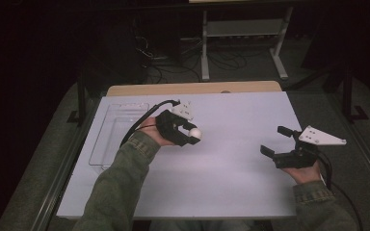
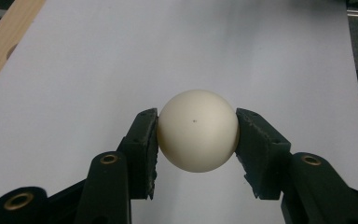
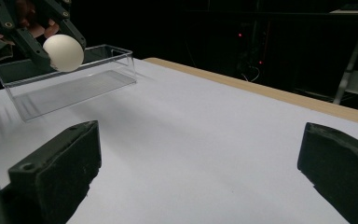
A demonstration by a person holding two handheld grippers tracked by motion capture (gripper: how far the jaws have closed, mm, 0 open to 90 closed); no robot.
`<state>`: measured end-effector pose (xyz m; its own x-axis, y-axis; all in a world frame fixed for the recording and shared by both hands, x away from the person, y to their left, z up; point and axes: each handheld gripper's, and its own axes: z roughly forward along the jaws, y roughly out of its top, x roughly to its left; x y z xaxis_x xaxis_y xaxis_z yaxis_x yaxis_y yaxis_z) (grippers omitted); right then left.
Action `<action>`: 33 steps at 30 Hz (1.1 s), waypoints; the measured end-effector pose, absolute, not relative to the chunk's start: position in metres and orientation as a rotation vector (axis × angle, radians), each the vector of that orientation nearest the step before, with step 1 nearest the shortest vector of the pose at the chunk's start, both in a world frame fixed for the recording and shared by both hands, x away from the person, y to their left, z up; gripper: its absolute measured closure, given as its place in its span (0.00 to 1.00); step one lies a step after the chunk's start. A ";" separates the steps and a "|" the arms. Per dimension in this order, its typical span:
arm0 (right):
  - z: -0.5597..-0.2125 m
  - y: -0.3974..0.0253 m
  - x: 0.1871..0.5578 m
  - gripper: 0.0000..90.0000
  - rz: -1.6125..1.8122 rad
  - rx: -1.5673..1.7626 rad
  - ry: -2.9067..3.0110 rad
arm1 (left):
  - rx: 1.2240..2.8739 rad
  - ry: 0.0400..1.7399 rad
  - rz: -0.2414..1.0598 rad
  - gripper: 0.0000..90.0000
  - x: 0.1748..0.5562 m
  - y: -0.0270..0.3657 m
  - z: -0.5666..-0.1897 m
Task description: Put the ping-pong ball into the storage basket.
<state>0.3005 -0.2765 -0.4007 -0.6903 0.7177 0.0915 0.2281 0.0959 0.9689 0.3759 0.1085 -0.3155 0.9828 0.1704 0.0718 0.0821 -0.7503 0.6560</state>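
A small white ball (image 1: 195, 133) (image 2: 198, 130) (image 3: 64, 52) is clamped between the pads of my left gripper (image 1: 193, 134) (image 2: 197, 140), which is held above the white table (image 1: 231, 168) left of its middle. The ball hangs clear of the surface. My right gripper (image 1: 275, 140) (image 3: 200, 163) stands open at the table's right side, low over the surface, with nothing between its jaws. It points toward the left hand.
A clear plastic tray (image 1: 113, 132) (image 3: 70, 79) lies at the table's left edge, just beyond my left hand; it looks bare inside. A wooden strip (image 1: 192, 88) runs along the far edge. Past it stand a metal frame (image 1: 243, 38) and cables on the dark floor.
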 end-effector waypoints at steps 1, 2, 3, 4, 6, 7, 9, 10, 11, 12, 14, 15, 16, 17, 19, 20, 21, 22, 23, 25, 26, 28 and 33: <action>-0.401 -0.276 0.300 0.00 1.624 0.925 1.974 | 2.419 0.179 0.167 0.56 0.376 0.110 -0.315; -0.401 -0.276 0.300 0.00 1.624 0.924 1.973 | 2.419 0.181 0.170 0.56 0.376 0.111 -0.314; -0.401 -0.276 0.300 0.00 1.624 0.924 1.973 | 2.416 0.186 0.171 0.56 0.375 0.113 -0.314; -0.401 -0.277 0.300 0.00 1.625 0.925 1.973 | 2.416 0.188 0.174 0.56 0.375 0.114 -0.313; -0.401 -0.277 0.300 0.00 1.625 0.925 1.973 | 2.413 0.193 0.179 0.56 0.375 0.116 -0.312; -0.401 -0.277 0.300 0.00 1.625 0.926 1.973 | 2.415 0.191 0.181 0.56 0.375 0.118 -0.311; -0.401 -0.276 0.300 0.00 1.624 0.925 1.974 | 2.411 0.200 0.182 0.56 0.374 0.120 -0.310; -0.401 -0.276 0.300 0.00 1.624 0.925 1.974 | 2.415 0.199 0.185 0.57 0.374 0.121 -0.310; -0.401 -0.276 0.300 0.00 1.623 0.926 1.975 | 2.414 0.203 0.187 0.56 0.374 0.122 -0.310; -0.401 -0.276 0.300 0.00 1.624 0.925 1.975 | 2.418 0.204 0.188 0.56 0.373 0.123 -0.309; -0.401 -0.276 0.300 0.00 1.625 0.924 1.975 | 2.416 0.211 0.192 0.56 0.373 0.126 -0.308; -0.401 -0.276 0.300 0.00 1.624 0.924 1.975 | 2.416 0.211 0.194 0.56 0.373 0.128 -0.307; -0.401 -0.276 0.300 0.00 1.625 0.927 1.976 | 2.416 0.217 0.195 0.56 0.372 0.129 -0.307; -0.401 -0.276 0.300 0.00 1.625 0.926 1.977 | 2.419 0.218 0.203 0.56 0.372 0.131 -0.306; -0.401 -0.276 0.300 0.00 1.623 0.923 1.979 | 2.421 0.228 0.205 0.57 0.372 0.135 -0.305; -0.401 -0.276 0.300 0.00 1.623 0.923 1.980 | 2.422 0.234 0.206 0.57 0.371 0.137 -0.305; -0.401 -0.276 0.300 0.00 1.623 0.923 1.979 | 2.422 0.238 0.208 0.56 0.371 0.139 -0.305; -0.401 -0.276 0.300 0.00 1.624 0.925 1.978 | 2.424 0.240 0.212 0.57 0.371 0.141 -0.304; -0.401 -0.276 0.300 0.00 1.622 0.924 1.978 | 2.424 0.248 0.214 0.57 0.371 0.144 -0.304; -0.401 -0.276 0.300 0.00 1.622 0.923 1.979 | 2.425 0.259 0.218 0.57 0.371 0.148 -0.302; -0.401 -0.276 0.300 0.00 1.621 0.924 1.980 | 2.424 0.263 0.221 0.57 0.371 0.151 -0.301; -0.401 -0.276 0.300 0.00 1.621 0.924 1.980 | 2.430 0.270 0.225 0.57 0.370 0.155 -0.300; -0.401 -0.276 0.300 0.00 1.618 0.921 1.982 | 2.463 0.285 0.241 0.57 0.368 0.168 -0.292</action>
